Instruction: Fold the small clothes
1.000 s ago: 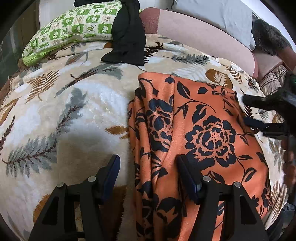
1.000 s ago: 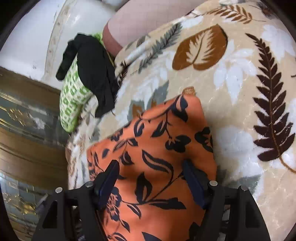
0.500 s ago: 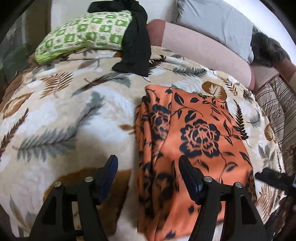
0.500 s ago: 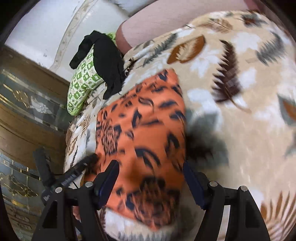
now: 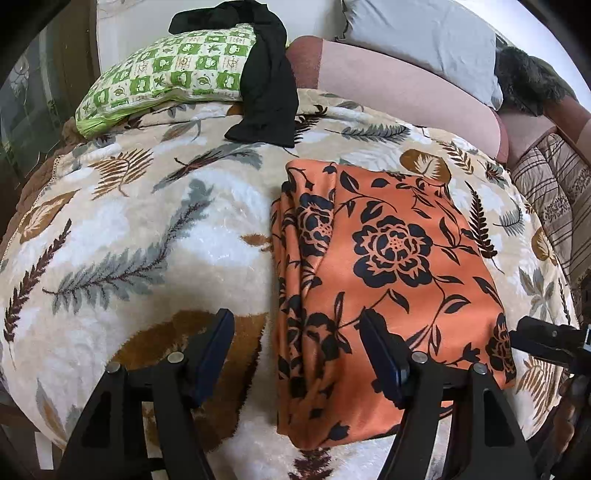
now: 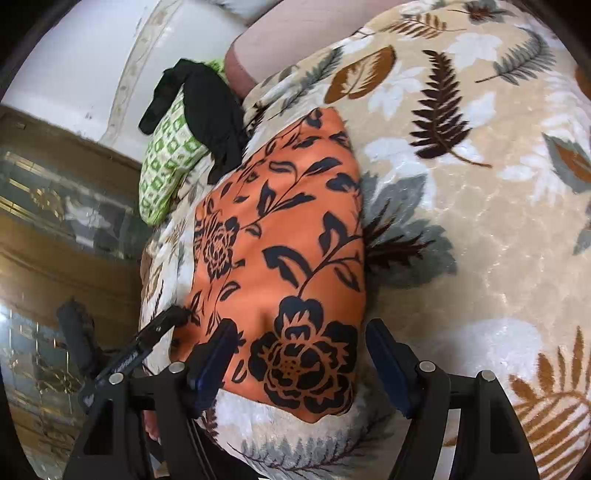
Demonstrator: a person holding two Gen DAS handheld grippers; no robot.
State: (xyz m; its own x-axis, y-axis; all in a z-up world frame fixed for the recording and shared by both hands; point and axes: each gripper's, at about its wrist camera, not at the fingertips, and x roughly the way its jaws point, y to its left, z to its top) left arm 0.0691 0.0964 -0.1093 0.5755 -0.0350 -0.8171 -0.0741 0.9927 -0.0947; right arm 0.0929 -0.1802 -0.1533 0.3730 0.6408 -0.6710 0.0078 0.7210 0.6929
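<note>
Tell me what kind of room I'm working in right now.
Most likely a bedroom: the orange floral garment lies on a bed covered by a leaf-print blanket, with a green checked pillow and a grey pillow at its head.

The folded garment [image 5: 388, 280] lies flat on the bed blanket [image 5: 147, 236], and every place here is taken from it. Beyond its far edge a dark cloth [image 5: 269, 92] is draped over a pillow [image 5: 166, 77], which sits farther off to the left. A long bolster [image 5: 402, 88] runs behind the garment, with a second pillow [image 5: 424, 37] behind that. The left gripper [image 5: 297, 354] hangs over the garment's near left edge, one finger above the blanket, the other above the garment. The right gripper [image 6: 297, 360] stands over its near right corner.
</note>
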